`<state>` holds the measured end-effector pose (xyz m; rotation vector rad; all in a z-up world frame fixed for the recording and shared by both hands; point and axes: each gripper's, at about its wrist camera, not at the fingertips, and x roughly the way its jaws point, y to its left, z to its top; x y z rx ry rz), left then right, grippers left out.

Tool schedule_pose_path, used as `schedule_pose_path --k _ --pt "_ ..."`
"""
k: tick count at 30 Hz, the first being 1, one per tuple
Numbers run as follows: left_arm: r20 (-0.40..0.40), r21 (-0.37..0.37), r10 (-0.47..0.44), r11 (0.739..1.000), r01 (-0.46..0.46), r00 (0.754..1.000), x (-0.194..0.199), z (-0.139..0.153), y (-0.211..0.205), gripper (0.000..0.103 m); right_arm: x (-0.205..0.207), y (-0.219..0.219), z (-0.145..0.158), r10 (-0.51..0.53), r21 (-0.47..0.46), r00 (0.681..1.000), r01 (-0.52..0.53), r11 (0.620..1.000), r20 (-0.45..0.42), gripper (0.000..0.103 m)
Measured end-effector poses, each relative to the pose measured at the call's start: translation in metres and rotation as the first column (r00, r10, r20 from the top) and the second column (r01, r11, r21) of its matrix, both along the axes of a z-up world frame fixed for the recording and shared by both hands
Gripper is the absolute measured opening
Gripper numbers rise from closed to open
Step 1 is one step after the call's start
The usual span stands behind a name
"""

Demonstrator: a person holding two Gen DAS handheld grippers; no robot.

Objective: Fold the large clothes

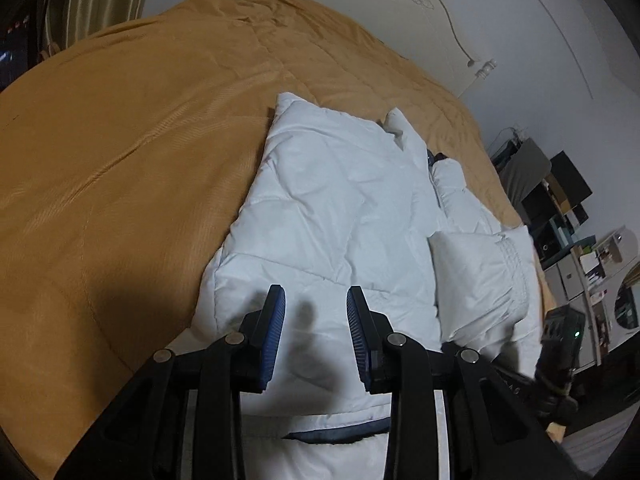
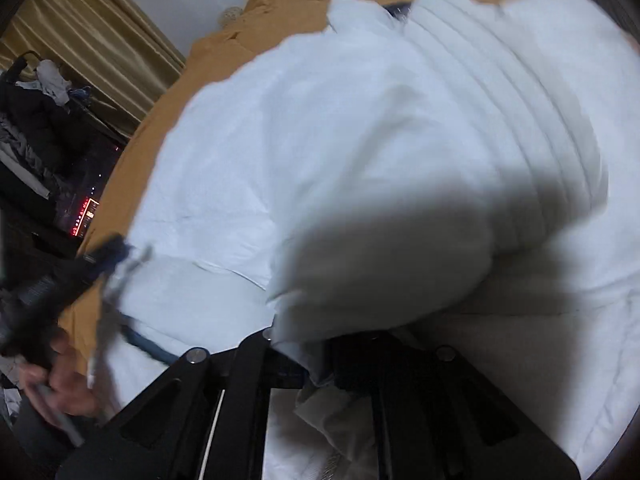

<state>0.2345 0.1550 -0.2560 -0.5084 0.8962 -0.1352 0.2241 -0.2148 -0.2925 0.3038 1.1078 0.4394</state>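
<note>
Left gripper fingers part-open with nothing between them, poised over the puffy white quilted jacket lying on the mustard ribbed bedspread; right gripper clamped tight on a fold of the jacket's fabric, its fingertips buried in blurred cloth, sleeve bunched above.

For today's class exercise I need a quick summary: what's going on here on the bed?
A person with a gripper in each hand is folding a white puffer jacket spread on a bed with an orange cover. The right gripper is shut on a bunch of the jacket's fabric, which bulges up in front of its camera. The left gripper hangs over the jacket's near edge with its jaws apart and nothing between them. The fold is only partly done.
</note>
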Motion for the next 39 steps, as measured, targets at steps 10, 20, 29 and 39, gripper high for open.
schedule_pose_path --k 10,20,29,39 --pt "-0.061 -0.08 -0.311 0.949 0.306 0.948 0.07 0.083 -0.131 0.045 -0.047 -0.017 0.06 0.06 -0.022 0.98 -0.057 0.998 0.19 0.094" --pt "-0.542 0.12 -0.437 0.805 0.581 0.717 0.162 0.055 -0.323 0.05 -0.052 -0.016 0.042 0.028 -0.137 0.981 -0.002 0.991 0.19 0.092" --pt "-0.57 0.317 -0.301 0.778 0.543 0.764 0.165 0.028 -0.321 0.0 -0.081 -0.061 0.059 -0.065 -0.115 0.978 0.089 0.989 0.198 0.092" --pt "-0.452 0.194 -0.199 0.929 0.314 0.869 0.144 0.076 -0.147 0.0 -0.1 -0.088 0.075 -0.136 -0.052 0.968 0.15 0.987 0.209 0.092"
